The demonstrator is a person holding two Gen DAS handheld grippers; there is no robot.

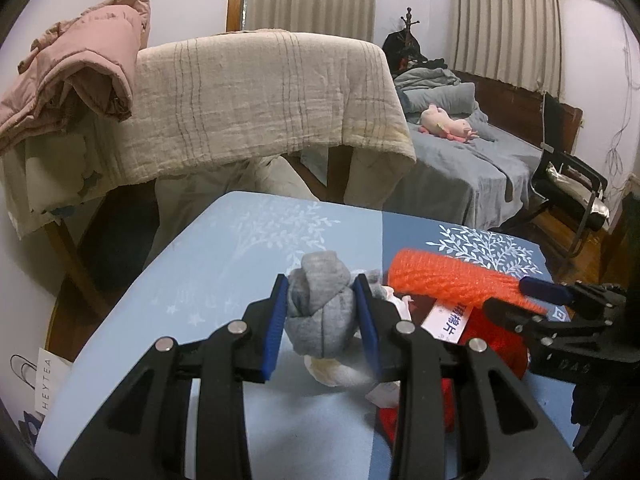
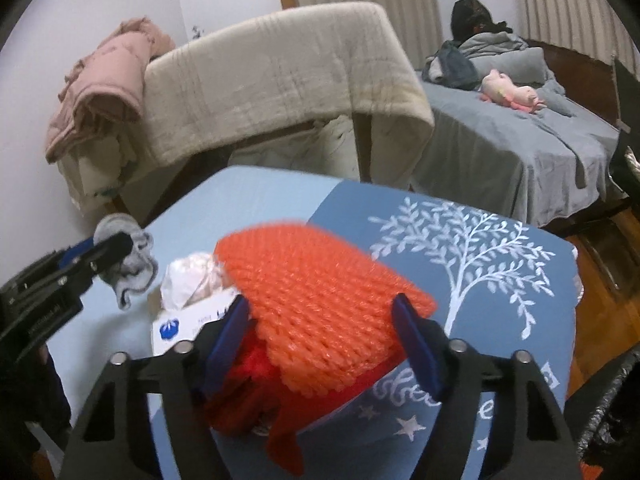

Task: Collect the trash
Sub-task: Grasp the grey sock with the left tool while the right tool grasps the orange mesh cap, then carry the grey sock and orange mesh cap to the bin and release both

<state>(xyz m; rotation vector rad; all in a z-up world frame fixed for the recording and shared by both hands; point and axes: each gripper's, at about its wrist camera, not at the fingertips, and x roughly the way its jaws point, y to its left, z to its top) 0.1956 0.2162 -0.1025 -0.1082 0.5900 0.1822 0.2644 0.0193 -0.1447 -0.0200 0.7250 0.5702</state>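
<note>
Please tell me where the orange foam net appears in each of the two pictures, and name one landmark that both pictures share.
Left wrist view: the orange foam net is right of centre, beside the right claw that reaches in from the right edge.
Right wrist view: the net fills the lower centre, between the right claw's blue pads.
Shared landmark: the white tree print on the blue table cover.

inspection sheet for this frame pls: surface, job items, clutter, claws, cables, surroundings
Surface: blue tree-print table cover, mostly bare at the far side.
Job's things: grey knotted sock; orange foam net; white crumpled bag; labelled white packet; red bag.
Clutter: nothing seen beyond these.
Claws: left claw shut on the sock; right claw straddles the net, contact unclear.
Cables: thin wires on the right wall.
Surroundings: beige blanket, pink quilt, grey bed, pink plush, black chair.
</note>
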